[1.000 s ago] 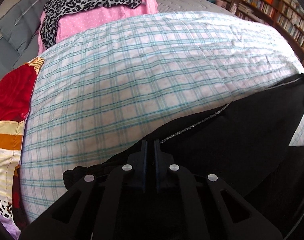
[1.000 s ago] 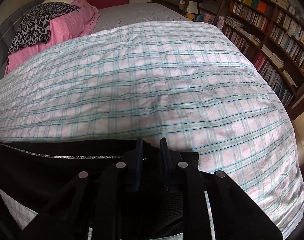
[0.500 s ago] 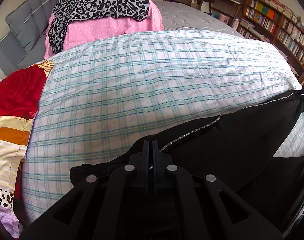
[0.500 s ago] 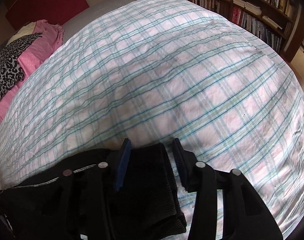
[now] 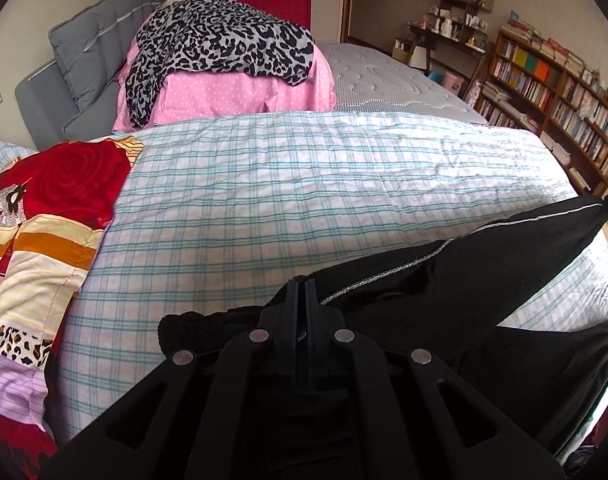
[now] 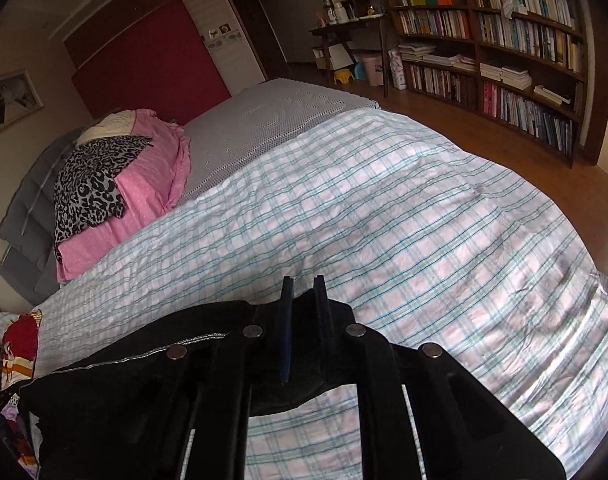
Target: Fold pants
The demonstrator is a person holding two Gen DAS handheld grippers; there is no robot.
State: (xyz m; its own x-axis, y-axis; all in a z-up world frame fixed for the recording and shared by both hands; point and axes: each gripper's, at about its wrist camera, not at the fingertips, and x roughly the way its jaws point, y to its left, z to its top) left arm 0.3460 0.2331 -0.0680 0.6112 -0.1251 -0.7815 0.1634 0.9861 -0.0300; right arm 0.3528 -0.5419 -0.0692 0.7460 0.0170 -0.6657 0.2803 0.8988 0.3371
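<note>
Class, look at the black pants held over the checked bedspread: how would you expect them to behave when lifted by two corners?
Probably floppy: the black pants sag between the left gripper and the right gripper. Likely light for their size, since two small pinches carry them. The cloth looks matte and bunches between the fingers, so it seems unlikely to slip.

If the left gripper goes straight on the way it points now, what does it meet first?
Probably the plaid bedsheet. The left gripper is shut on the black pants and tilts down toward the bed; depth is unclear.
</note>
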